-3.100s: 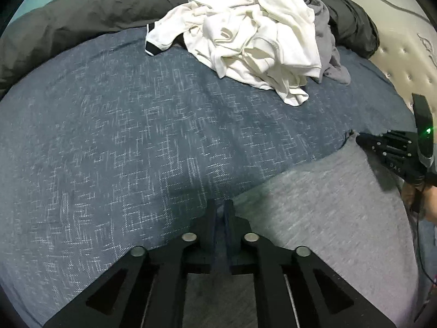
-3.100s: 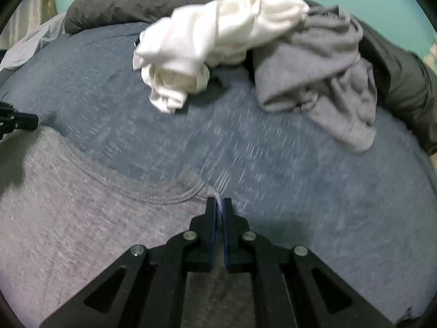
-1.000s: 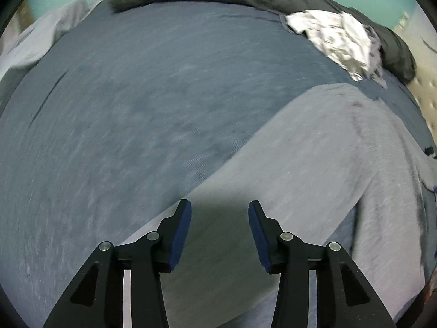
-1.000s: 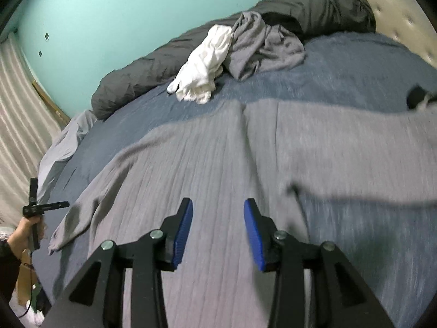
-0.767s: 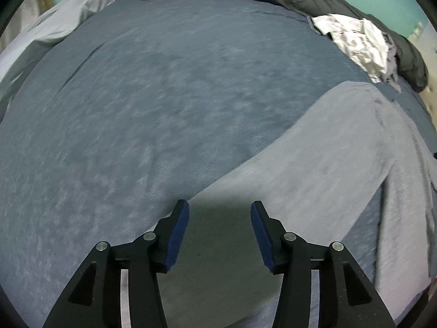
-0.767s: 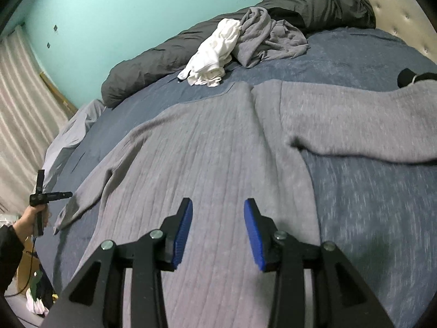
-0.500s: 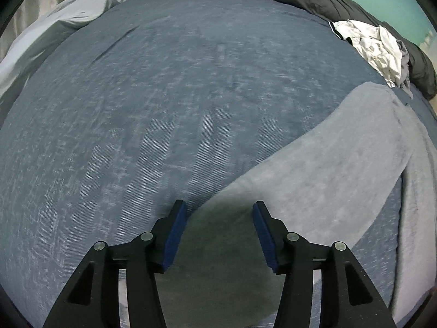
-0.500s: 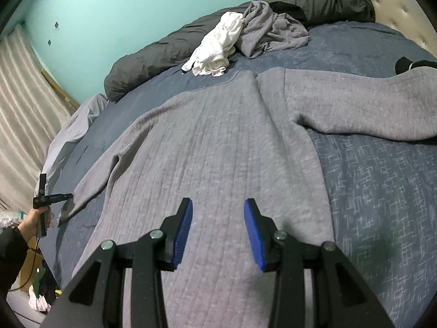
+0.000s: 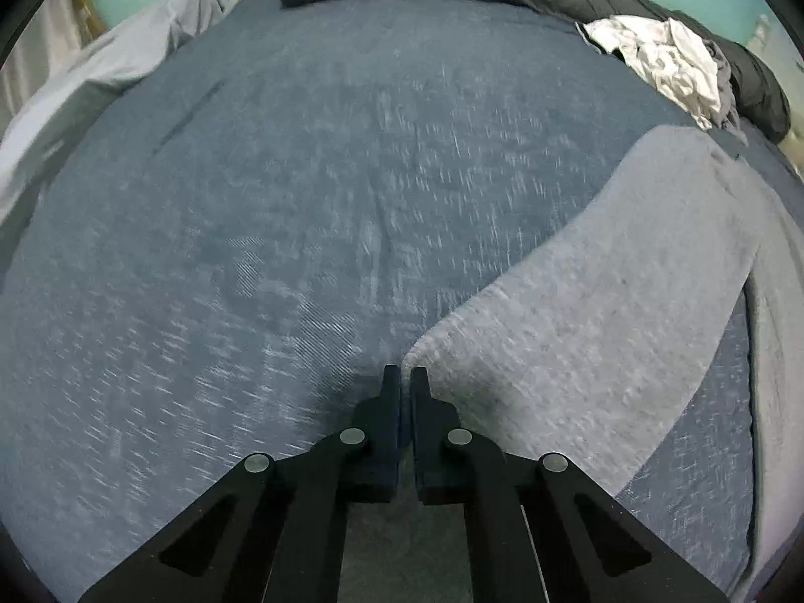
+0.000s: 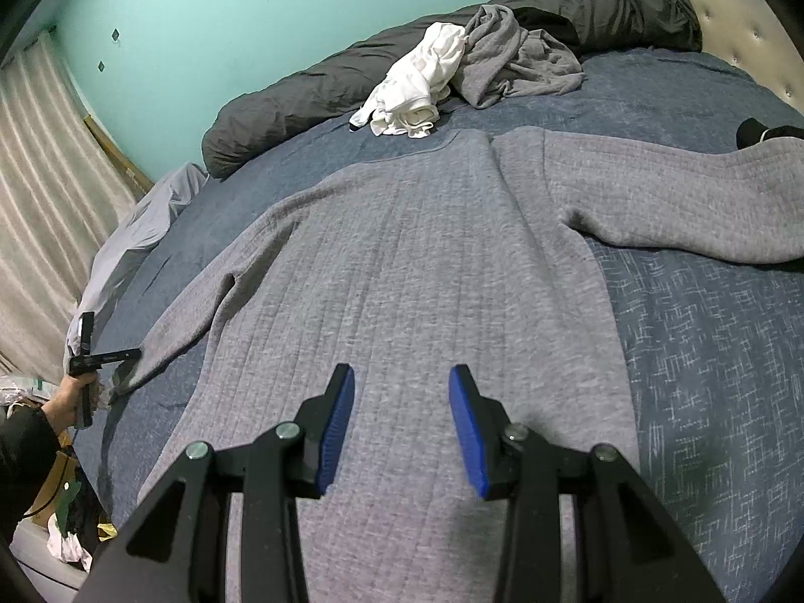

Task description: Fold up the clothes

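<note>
My left claw (image 9: 406, 377) has its fingers pressed almost together at bottom centre of the left wrist view, a thin slit between them. The tips sit right at the cuff end of the grey sweater's sleeve (image 9: 593, 301); cannot tell if fabric is actually pinched between them or just touching. That view is motion-blurred. The sleeve runs from the claw tips up to the right of frame, lying flat on the blue bedspread (image 9: 301, 201).

My right claw (image 10: 401, 392) is spread wide, blue pads (image 10: 337, 427) well apart, nothing between them. It hovers over the lower body of the grey sweater (image 10: 402, 261), bottom centre of the right wrist view; contact with the fabric not clear.

The sweater lies spread out flat on the bed, filling the middle of the right wrist view, neckline toward upper centre, one sleeve going off right, the other going to lower left, where my left claw (image 10: 113, 356) shows small at its end, held by my hand (image 10: 68, 399).

Crumpled white garment (image 10: 412, 85) and crumpled grey garment (image 10: 507, 60) sit together in a pile at upper centre, just beyond the neckline. Dark grey duvet (image 10: 352, 85) bunched behind them along the teal wall (image 10: 251, 10). Black sock (image 10: 754, 131) at right edge, near the right sleeve.
</note>
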The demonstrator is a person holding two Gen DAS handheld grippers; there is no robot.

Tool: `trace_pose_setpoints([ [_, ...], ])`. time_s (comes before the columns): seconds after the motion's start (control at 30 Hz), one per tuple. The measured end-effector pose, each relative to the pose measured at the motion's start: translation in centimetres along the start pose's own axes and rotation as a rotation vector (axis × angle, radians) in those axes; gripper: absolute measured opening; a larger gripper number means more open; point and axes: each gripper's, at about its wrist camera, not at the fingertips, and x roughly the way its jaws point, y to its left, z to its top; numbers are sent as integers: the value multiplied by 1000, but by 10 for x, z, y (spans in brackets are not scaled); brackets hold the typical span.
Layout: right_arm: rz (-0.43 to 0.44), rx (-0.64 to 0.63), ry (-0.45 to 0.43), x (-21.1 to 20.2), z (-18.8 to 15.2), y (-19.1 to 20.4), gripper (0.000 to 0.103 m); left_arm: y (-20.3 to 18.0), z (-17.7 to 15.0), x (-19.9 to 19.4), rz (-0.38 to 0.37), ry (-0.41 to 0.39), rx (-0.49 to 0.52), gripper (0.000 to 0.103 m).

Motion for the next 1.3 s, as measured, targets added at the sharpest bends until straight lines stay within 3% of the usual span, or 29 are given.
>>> trace_pose_setpoints([
  [0.23, 4, 2, 8, 4, 0, 1, 39, 28, 45, -32, 113, -121, -62, 3],
  [0.3, 2, 2, 12, 6, -1, 0, 39, 28, 61, -23, 121, -103, -80, 4],
  [0.43, -2, 5, 21, 9, -3, -3, 39, 32, 63, -4, 131, -35, -113, 6],
  [0.53, -3, 8, 28, 11, -6, -5, 39, 34, 55, 0, 135, -32, -147, 16],
  [0.57, -4, 5, 30, 11, -6, -6, 39, 36, 53, -1, 136, -38, -164, 26],
  [0.6, -3, 3, 32, 12, -7, -7, 39, 38, 51, -4, 132, -45, -181, 28],
  [0.73, -12, 25, 33, 12, -9, -17, 39, 10, 33, -16, 36, -32, -157, 29],
  [0.87, -29, 57, 45, 5, -12, -31, 39, -25, 13, -29, -69, -13, -117, 44],
  [1.07, -70, 85, 123, -15, -20, -53, 48, -76, -16, -49, -226, 16, -58, 44],
  [1.3, -104, 121, 247, -52, -39, -75, 49, -145, -65, -71, -405, 90, 32, 44],
])
